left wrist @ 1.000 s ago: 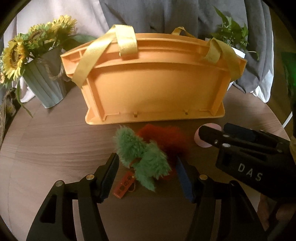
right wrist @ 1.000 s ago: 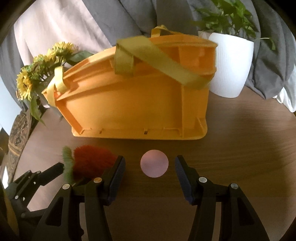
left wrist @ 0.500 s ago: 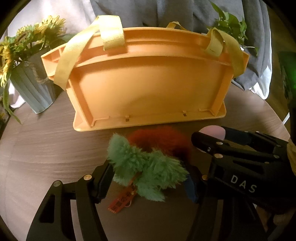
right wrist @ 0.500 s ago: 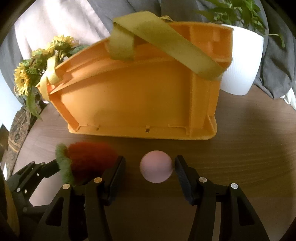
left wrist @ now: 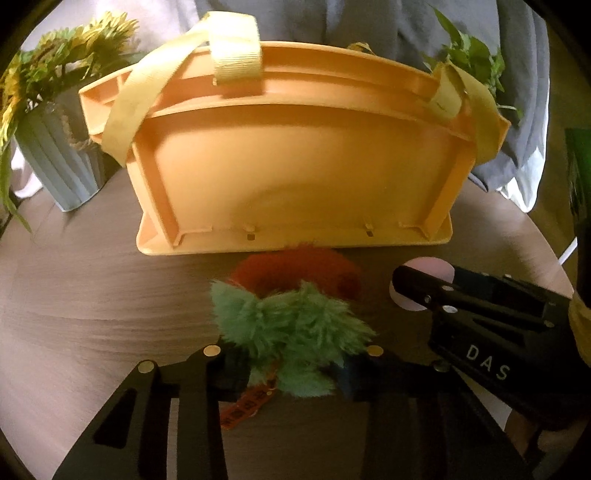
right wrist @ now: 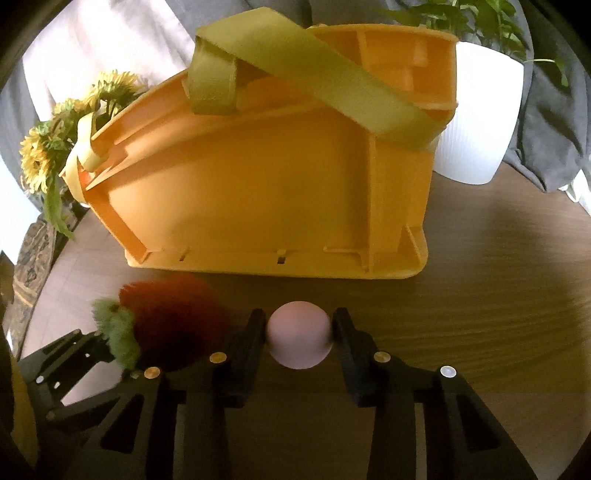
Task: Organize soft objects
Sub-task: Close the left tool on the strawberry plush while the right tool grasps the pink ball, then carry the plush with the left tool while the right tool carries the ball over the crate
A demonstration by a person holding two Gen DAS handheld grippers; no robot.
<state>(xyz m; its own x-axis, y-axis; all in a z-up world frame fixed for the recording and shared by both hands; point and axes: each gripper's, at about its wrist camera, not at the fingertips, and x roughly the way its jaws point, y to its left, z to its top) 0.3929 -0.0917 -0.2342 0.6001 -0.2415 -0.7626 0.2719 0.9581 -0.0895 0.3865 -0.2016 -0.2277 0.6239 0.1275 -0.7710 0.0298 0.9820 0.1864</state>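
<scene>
A fuzzy plush carrot with a red-orange body (left wrist: 299, 271) and green leaves (left wrist: 291, 332) lies on the round wooden table (left wrist: 81, 295) in front of an orange basket (left wrist: 295, 162). My left gripper (left wrist: 291, 365) is shut on the green leaves; an orange tag (left wrist: 245, 404) hangs below. In the right wrist view my right gripper (right wrist: 299, 332) is shut on a pale pink ball (right wrist: 299, 334), both pads touching its sides. The plush (right wrist: 173, 325) sits left of it. The ball (left wrist: 424, 280) also shows in the left wrist view.
The basket (right wrist: 266, 184) has yellow straps (right wrist: 314, 77) over its top. A sunflower vase (left wrist: 55, 162) stands at the back left, a white plant pot (right wrist: 480, 122) at the back right. Grey cloth (left wrist: 369, 22) hangs behind. The table edge curves at the right (right wrist: 576, 295).
Both grippers moved forward toward the basket and closed: the left onto the plush's green leaves, the right onto the pink ball.
</scene>
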